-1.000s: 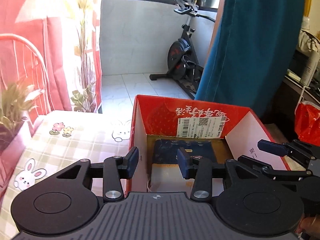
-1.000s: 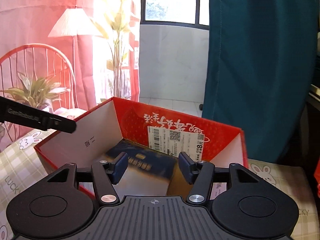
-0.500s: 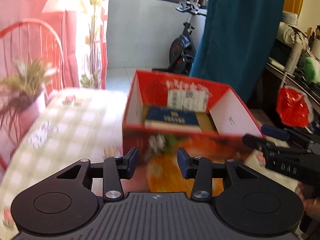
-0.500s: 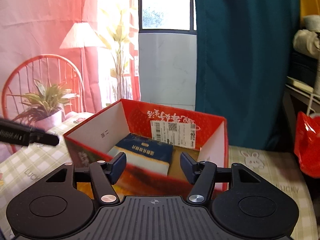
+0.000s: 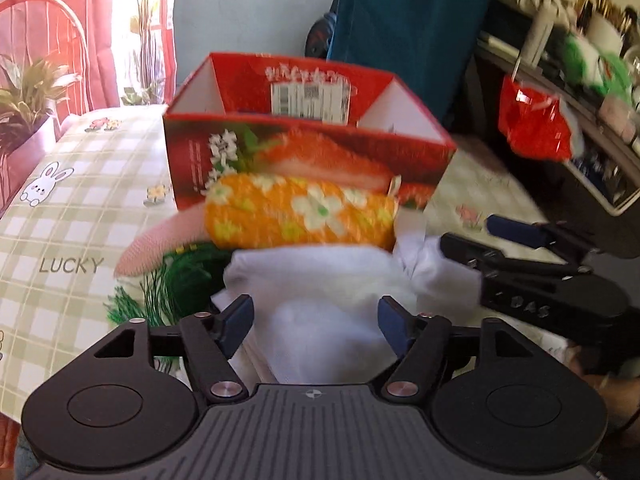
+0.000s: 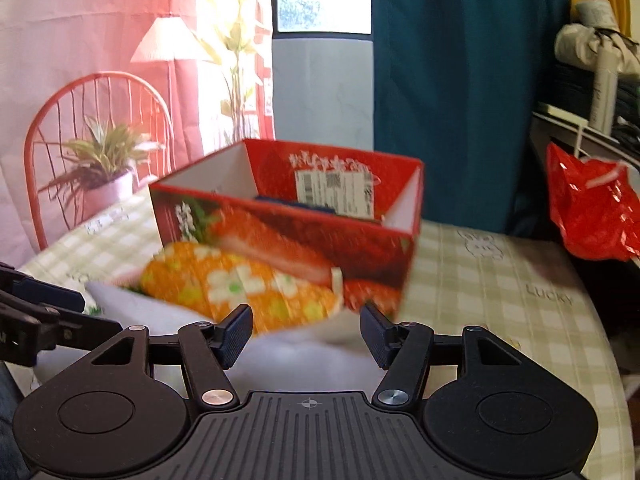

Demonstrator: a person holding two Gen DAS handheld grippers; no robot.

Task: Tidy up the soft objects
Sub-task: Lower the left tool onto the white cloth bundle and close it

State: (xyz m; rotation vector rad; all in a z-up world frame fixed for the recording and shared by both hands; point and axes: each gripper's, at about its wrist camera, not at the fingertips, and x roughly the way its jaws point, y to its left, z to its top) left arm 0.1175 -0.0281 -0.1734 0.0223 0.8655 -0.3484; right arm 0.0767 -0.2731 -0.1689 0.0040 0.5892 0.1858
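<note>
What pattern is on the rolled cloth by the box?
Orange cloth with white flowers; left wrist view shows it best.

- Red box (image 5: 308,160): open-topped cardboard, strawberry print on the near wall, white label inside the far wall. Stands upright on the desk.
- Orange roll (image 5: 300,216): soft, white flower pattern, lying on its side against the box's near wall.
- White cloth (image 5: 320,280): crumpled heap just in front of the roll, touching it.
- Pink cloth (image 5: 156,236): partly under the roll's left end.
- Blue pack (image 6: 294,203): inside the box, mostly hidden.
</note>
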